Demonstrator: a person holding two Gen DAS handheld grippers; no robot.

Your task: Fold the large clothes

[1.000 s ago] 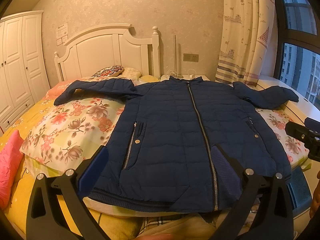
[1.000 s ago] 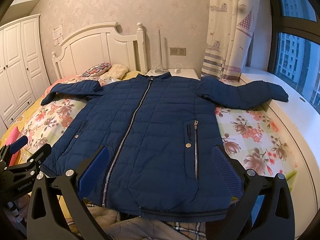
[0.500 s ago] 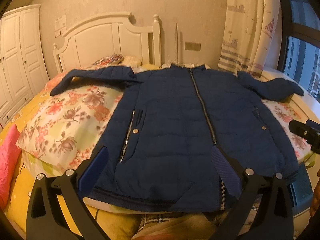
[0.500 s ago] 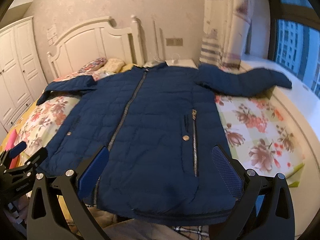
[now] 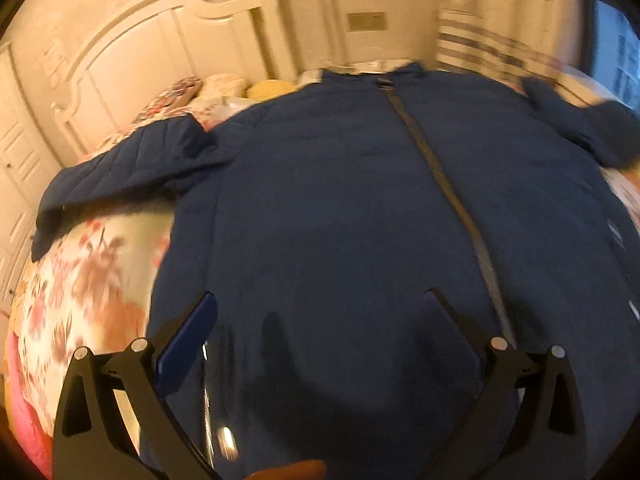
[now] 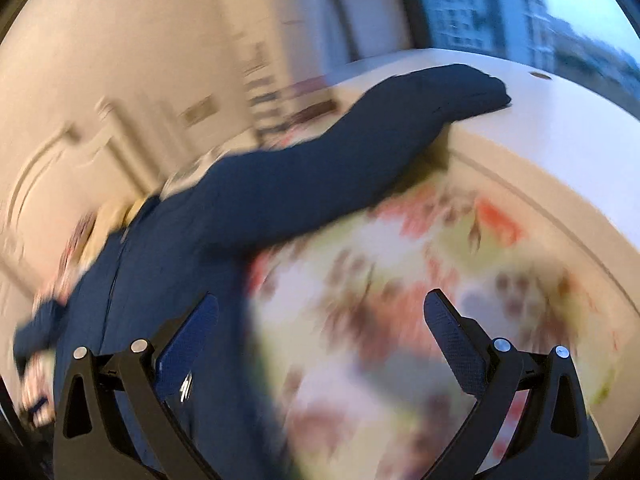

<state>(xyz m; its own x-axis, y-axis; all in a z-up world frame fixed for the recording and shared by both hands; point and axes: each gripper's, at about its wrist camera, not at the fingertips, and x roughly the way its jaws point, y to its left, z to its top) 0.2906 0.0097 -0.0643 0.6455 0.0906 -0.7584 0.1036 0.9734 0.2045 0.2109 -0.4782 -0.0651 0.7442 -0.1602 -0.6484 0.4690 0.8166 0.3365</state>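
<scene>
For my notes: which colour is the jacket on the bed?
Dark navy blue jacket; clearest in left wrist view.

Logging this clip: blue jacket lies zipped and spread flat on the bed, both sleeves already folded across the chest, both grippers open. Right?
Not quite. The sleeves are not folded: the left wrist view shows one sleeve stretched outward, the right wrist view the other sleeve. The jacket lies zipped and flat; both grippers are open.

My left gripper (image 5: 320, 312) has black angular arms tipped with blue ribbed pads (image 5: 188, 344). Silver screws (image 5: 139, 345) stud each arm. My right gripper (image 6: 320, 312) looks identical.
</scene>
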